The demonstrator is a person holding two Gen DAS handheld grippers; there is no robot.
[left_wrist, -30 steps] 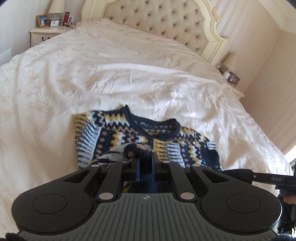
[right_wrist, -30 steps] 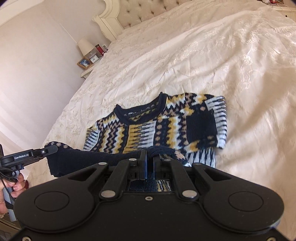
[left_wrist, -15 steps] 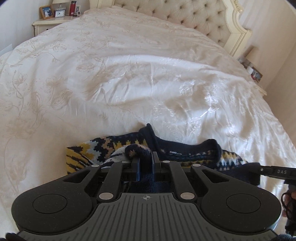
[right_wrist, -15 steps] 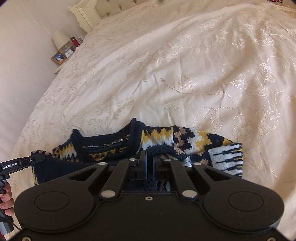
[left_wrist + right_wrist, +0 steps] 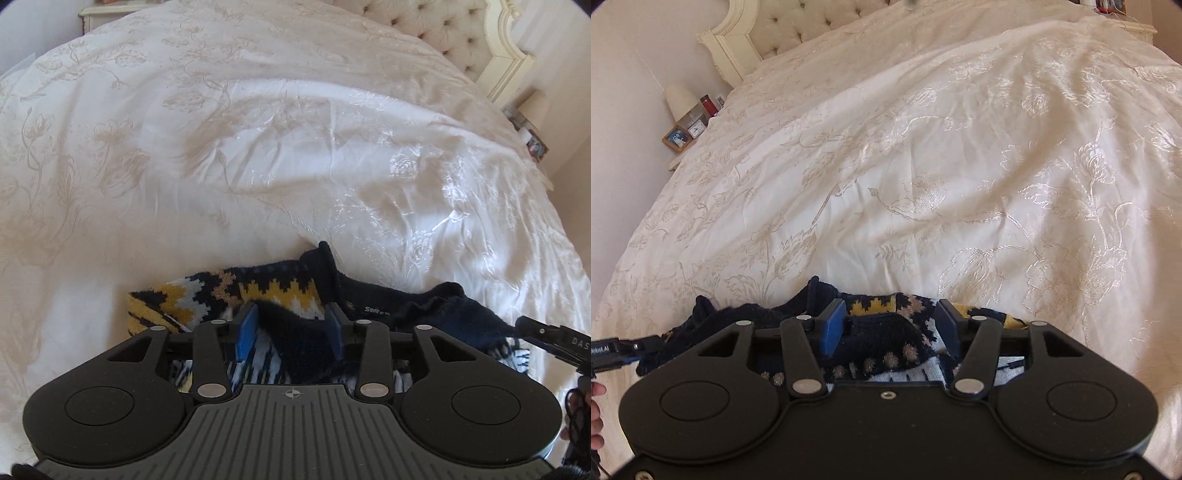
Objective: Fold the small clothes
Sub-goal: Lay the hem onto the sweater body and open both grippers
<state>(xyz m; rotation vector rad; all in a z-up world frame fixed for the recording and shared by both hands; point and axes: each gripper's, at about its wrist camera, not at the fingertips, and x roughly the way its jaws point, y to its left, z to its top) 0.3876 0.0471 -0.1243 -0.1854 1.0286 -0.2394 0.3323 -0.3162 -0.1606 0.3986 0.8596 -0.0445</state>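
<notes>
A small knitted sweater (image 5: 280, 291) in navy, yellow and white lies folded over on the cream bedspread (image 5: 258, 147), its navy collar at the far edge. My left gripper (image 5: 291, 325) stands open just over the left part, with a dark fold of knit lying loose between its blue pads (image 5: 245, 330). The same sweater (image 5: 886, 332) shows in the right wrist view, where my right gripper (image 5: 888, 325) is open too, its jaws wide apart over the dotted navy hem. Each gripper's tip shows at the edge of the other's view.
The quilted bedspread (image 5: 923, 166) stretches far ahead to a tufted headboard (image 5: 798, 26). A bedside table with a lamp (image 5: 679, 99), a clock and a framed picture (image 5: 677, 137) stands by the wall. A person's hand (image 5: 595, 413) shows at the left edge.
Both grippers carried the sweater's lower edge forward up to the collar, then opened and let the knit go. The sweater now lies folded in half.
</notes>
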